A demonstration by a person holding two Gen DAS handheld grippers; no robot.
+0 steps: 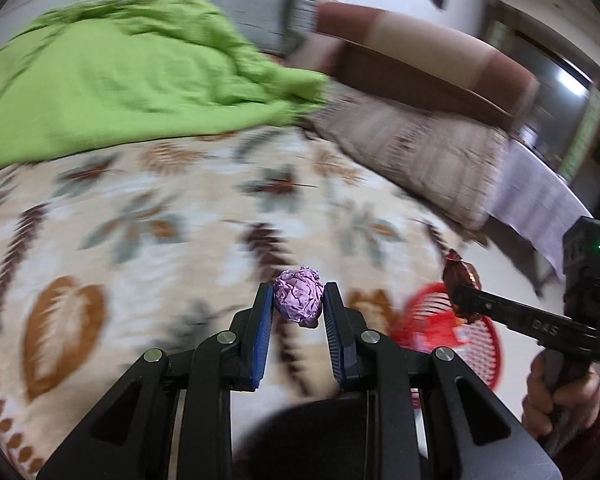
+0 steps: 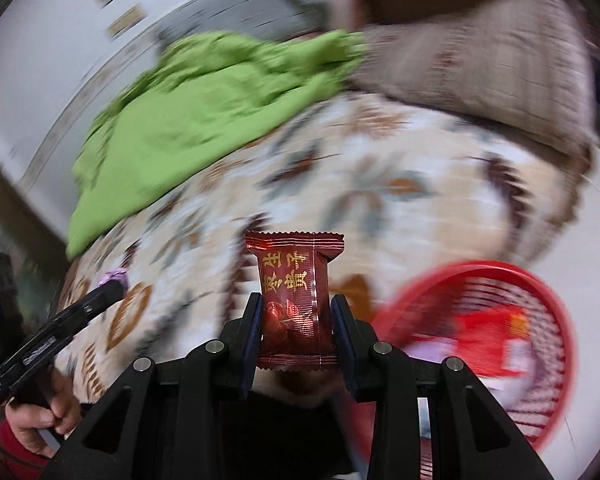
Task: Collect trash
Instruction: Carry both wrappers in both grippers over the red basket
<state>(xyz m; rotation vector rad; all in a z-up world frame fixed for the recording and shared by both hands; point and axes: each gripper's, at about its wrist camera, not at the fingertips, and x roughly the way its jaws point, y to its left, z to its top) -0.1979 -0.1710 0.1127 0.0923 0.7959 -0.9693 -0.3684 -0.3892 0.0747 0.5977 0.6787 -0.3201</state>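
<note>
My left gripper [image 1: 299, 298] is shut on a crumpled purple foil ball [image 1: 299, 296] and holds it above the floral bedspread [image 1: 140, 220]. My right gripper [image 2: 296, 312] is shut on a dark red candy wrapper [image 2: 294, 292] with gold characters. In the left wrist view the right gripper [image 1: 458, 298] holds that wrapper [image 1: 460, 276] above the red mesh basket [image 1: 484, 344]. The basket [image 2: 540, 280] sits low right in the right wrist view, with red and lilac scraps inside. The left gripper [image 2: 114, 284] with the purple ball [image 2: 114, 277] shows at the left there.
A green blanket [image 1: 112, 80] lies bunched on the far side of the bed. A brown patterned pillow [image 1: 412, 148] lies at the head, against a brown headboard [image 1: 420, 48]. Pale floor [image 1: 512, 260] lies beyond the bed's right edge.
</note>
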